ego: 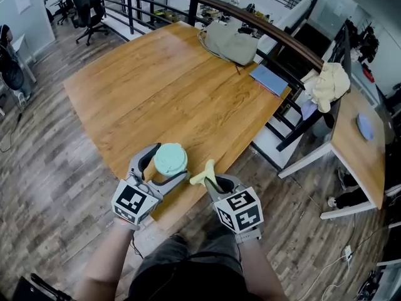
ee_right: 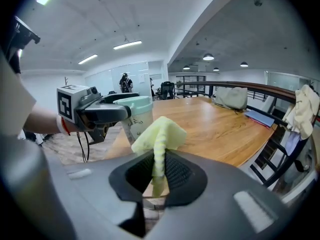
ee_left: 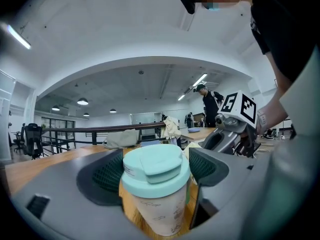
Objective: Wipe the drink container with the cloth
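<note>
Table (ego: 163, 93), wooden, carries cup (ego: 170, 160) at its near edge; cup has mint lid, sits upright, clamped between jaws of left gripper (ego: 166, 166). Right gripper (ego: 216, 182) just beside it, jaws pinched on folded yellow cloth (ego: 203, 173)

Bright, even light all round. Ceiling strips (ee_right: 125, 45) glow above the right tongs (ee_right: 157, 173), round lamps (ee_left: 82, 102) beyond the left tongs (ee_left: 157, 170). Shadows are soft. Both views bulge, corners black, foreground blurred.
</note>
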`<state>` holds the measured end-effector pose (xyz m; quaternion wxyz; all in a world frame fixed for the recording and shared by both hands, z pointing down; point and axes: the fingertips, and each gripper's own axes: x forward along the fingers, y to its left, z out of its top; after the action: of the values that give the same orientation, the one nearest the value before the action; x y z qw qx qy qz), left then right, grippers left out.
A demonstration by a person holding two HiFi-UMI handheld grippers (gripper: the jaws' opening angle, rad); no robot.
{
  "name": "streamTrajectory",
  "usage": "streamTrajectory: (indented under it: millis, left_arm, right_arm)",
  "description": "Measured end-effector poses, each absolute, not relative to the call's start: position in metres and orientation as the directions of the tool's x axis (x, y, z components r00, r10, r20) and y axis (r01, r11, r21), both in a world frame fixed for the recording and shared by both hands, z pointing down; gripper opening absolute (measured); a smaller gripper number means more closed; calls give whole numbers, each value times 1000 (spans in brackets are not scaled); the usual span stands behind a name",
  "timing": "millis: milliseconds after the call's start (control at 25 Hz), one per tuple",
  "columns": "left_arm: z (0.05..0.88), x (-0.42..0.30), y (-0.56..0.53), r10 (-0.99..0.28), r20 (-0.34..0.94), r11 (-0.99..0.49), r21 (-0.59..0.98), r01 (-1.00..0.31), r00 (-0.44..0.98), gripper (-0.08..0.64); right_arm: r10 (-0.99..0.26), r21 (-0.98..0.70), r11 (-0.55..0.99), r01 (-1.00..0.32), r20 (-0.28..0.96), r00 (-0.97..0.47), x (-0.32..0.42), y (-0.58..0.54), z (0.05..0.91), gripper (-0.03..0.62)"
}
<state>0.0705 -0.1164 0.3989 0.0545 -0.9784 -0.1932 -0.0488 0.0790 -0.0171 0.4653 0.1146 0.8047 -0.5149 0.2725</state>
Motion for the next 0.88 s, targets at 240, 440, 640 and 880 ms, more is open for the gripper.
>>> streamTrajectory:
  millis: [240,440,640,880]
  left_arm:
    - [401,73,-109,363,135,-917,-126,379,922,405]
    - [396,69,-113,318,116,-940,-90,329,941,405]
    - [393,53,-121,268,87,-960,-59,274,959,405]
    - [396,31,-130,212,78,-977,-14,213,974,405]
  right_arm:
    - [-792,-110,-453,-884,506,343,84,-18,451,43]
    - [-816,-128,-455,-881,455,356,85,-16,438,43]
    - [-843,-120,-445,-887,391,370,82,-13,425,43]
    - [-854,-117,-444,-888,356,380,79,-7,415,43]
